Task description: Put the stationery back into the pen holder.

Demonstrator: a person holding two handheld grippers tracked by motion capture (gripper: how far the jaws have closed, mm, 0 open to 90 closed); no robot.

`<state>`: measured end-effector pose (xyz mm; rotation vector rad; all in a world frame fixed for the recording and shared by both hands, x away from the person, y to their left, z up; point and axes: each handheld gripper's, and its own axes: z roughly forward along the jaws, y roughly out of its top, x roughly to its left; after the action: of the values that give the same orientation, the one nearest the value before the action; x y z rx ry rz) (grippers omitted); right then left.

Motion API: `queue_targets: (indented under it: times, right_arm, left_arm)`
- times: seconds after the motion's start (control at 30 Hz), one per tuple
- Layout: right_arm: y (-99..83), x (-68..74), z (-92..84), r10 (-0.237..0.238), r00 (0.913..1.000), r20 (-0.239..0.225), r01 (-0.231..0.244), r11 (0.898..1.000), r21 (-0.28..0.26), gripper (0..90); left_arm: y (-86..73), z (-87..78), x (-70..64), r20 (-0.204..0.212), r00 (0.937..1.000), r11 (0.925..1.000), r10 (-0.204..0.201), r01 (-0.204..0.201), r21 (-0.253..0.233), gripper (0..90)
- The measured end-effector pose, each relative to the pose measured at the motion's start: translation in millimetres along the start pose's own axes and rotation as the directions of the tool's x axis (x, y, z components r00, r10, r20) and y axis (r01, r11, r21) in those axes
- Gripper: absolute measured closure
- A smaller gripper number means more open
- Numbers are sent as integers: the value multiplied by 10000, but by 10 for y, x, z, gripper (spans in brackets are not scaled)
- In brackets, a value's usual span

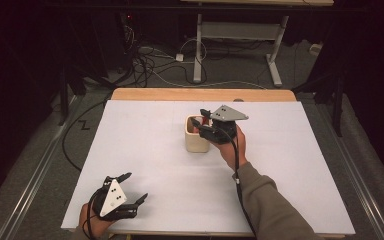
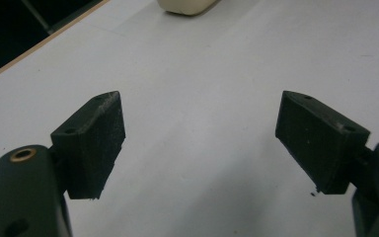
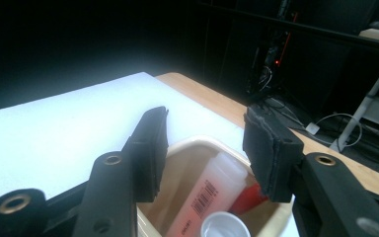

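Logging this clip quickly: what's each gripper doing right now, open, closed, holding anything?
Left gripper: open, empty, low over the table.
Right gripper: open, holding nothing, jaws above the cup.

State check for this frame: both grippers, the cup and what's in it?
Left gripper: open, empty, over bare table.
Right gripper: open, jaws above the cup's mouth, holding nothing.
Cream cup: upright, holding items.
Pink tube: leaning inside cup.
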<state>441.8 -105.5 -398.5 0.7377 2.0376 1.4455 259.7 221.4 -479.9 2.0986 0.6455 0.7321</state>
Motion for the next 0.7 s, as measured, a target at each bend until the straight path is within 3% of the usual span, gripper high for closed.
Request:
queue_targets:
  times: [0.7]
  right_arm:
    - [41,-27,-174,-288,9949,966,296,9995,-66,308]
  left_arm:
    - [32,47,7,141,9998,9999,135,-135,-6,184]
